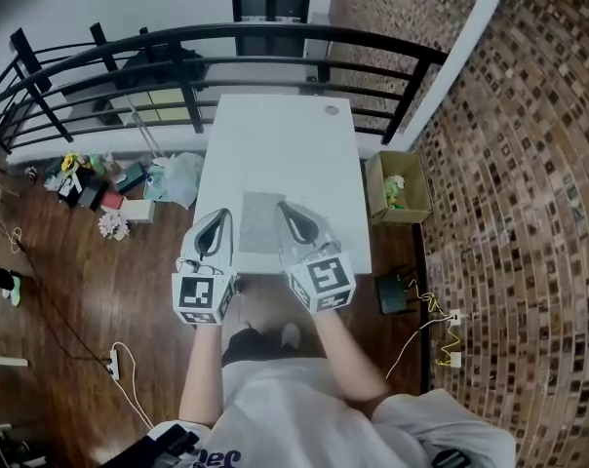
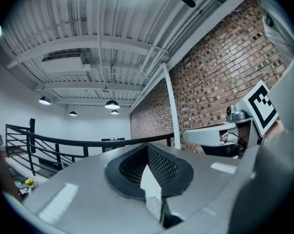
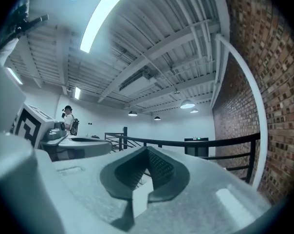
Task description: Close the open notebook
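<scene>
Notebook (image 1: pixel 261 220) first: it lies flat as a grey rectangle on the white tabletop (image 1: pixel 275 144), close to the edge nearest the person and about midway between the left and right edges. From above I cannot tell whether its cover is open or closed.

The person stands at that near edge with a tool in each hand. The left tool (image 1: pixel 223 214) is above the tabletop just beside the notebook's left side, and the right tool (image 1: pixel 283 207) is at the notebook's right side. Whether either one touches the notebook I cannot tell.

In the left gripper view, the left tool (image 2: pixel 147 146) has its jaws brought together at the tips, with nothing between them. In the right gripper view, the right tool (image 3: pixel 147 149) looks the same, jaws meeting and empty. Both point level across the room, towards the black railing (image 1: pixel 177 45) beyond the far edge.

A small round object (image 1: pixel 332 110) sits near the far right corner of the tabletop. On the wooden floor, a cardboard box (image 1: pixel 397 188) stands off the right edge, under the brick wall (image 1: pixel 529 164). A heap of clutter (image 1: pixel 85 178) lies off the left edge. Another person (image 3: pixel 68 118) stands far back in the right gripper view.
</scene>
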`<action>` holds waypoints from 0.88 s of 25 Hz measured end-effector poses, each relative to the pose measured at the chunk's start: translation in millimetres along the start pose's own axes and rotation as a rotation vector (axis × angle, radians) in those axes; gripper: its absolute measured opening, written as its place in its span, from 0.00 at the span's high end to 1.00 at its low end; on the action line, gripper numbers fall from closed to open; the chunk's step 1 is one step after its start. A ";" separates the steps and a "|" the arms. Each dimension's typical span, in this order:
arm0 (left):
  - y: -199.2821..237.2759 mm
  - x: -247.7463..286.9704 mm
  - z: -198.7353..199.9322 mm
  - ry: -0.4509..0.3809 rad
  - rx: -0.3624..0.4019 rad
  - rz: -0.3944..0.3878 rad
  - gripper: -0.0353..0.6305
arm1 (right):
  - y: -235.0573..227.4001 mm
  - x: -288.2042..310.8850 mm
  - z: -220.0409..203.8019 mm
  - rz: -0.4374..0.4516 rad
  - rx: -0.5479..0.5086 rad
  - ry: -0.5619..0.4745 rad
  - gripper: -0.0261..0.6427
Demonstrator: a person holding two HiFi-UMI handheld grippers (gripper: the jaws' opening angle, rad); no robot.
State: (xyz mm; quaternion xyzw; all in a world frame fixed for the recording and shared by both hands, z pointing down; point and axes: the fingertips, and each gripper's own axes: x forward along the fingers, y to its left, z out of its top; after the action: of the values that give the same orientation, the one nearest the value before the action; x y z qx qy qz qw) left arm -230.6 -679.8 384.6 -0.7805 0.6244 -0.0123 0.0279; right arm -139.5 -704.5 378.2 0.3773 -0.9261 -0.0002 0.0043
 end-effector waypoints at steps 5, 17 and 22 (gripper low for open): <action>24.5 32.9 -18.6 0.043 -0.013 -0.015 0.92 | -14.4 33.4 -9.3 -0.005 0.006 0.029 0.98; 72.8 60.8 -130.8 0.347 -0.121 -0.079 0.92 | -40.0 80.5 -71.0 -0.064 0.090 0.160 0.98; 96.2 59.5 -178.1 0.434 -0.137 -0.094 0.92 | -43.3 95.2 -92.2 -0.066 0.107 0.204 0.98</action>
State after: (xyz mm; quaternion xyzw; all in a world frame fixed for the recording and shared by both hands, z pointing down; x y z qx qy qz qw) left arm -320.8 -763.9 555.7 -0.7880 0.5780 -0.1385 -0.1607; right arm -176.6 -801.7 470.9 0.4053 -0.9066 0.0877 0.0785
